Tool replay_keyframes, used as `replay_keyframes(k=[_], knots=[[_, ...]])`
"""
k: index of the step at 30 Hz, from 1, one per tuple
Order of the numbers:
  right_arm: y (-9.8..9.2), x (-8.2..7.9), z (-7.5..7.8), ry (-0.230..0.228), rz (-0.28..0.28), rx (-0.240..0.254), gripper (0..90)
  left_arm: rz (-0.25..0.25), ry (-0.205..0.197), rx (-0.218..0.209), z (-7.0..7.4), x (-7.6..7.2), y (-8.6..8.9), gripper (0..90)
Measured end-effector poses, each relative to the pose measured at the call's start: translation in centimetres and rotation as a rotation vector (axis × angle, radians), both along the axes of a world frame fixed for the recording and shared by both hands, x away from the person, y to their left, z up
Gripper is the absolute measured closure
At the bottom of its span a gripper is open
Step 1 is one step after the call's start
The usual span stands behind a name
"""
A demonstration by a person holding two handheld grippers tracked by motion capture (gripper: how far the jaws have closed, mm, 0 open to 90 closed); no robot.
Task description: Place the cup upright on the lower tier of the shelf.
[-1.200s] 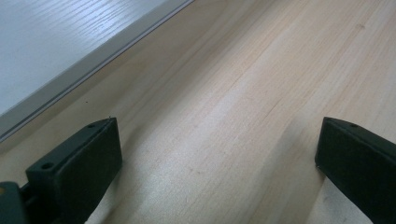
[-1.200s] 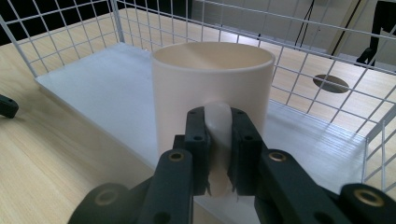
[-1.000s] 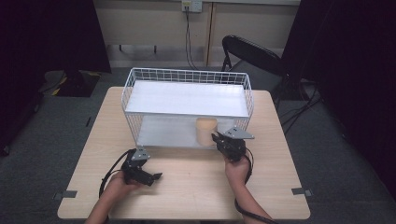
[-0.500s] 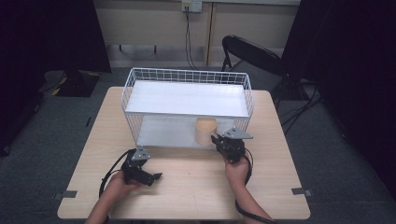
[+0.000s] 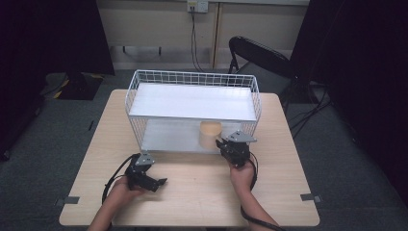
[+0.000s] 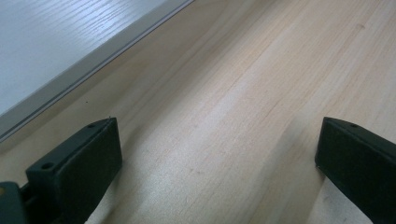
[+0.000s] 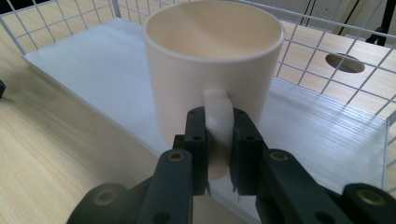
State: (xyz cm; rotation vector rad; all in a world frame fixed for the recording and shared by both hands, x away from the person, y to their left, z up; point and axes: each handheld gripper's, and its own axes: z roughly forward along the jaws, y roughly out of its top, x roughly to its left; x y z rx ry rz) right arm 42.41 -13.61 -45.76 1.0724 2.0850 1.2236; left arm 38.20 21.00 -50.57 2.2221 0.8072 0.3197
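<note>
A cream mug [image 7: 210,70] stands upright on the lower white shelf [image 7: 102,79] of a wire rack [image 5: 192,79], near its front edge; in the high view the mug [image 5: 210,134] is at the shelf's right. My right gripper [image 7: 218,140] is shut on the mug's handle [image 7: 218,116], its pads pressing both sides; it is also seen as the right gripper [image 5: 226,147] in the high view. My left gripper [image 5: 161,182] rests low on the wooden table at the front left, pointing right. Its jaws stand wide open over bare wood, as the left gripper [image 6: 217,158] view shows.
The rack has a white top shelf [image 5: 192,101] with a wire rim above the lower one. The lower shelf's edge [image 6: 70,70] lies close beside the left gripper. The table [image 5: 202,192] has bare wood in front. A black chair [image 5: 260,55] stands behind the table.
</note>
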Motion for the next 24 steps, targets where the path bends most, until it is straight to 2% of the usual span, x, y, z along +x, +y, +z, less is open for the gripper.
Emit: replay_keyframes(k=[16,18,19,21,22,24], knots=[[-0.26,0.08,-0.13,0.012,-0.007,-0.002,79.0,0.0,0.0,0.0,0.0,0.0,0.0,0.0],[-0.29,0.05,-0.09,0.012,-0.008,-0.008,76.6,0.0,0.0,0.0,0.0,0.0,0.0,0.0],[-0.45,0.11,-0.13,0.025,-0.015,0.009,72.2,0.0,-0.001,0.0,0.0,0.0,0.0,0.0],[-0.55,0.14,-0.17,0.03,-0.017,0.009,69.9,0.0,-0.001,0.0,0.0,0.0,0.0,0.0],[-0.78,0.07,-0.22,0.031,-0.022,0.015,64.2,-0.001,-0.001,0.001,0.01,0.01,0.0,0.0],[-1.03,-0.07,-0.24,0.042,-0.021,0.033,61.2,0.0,-0.001,0.0,0.0,0.0,0.0,0.0]])
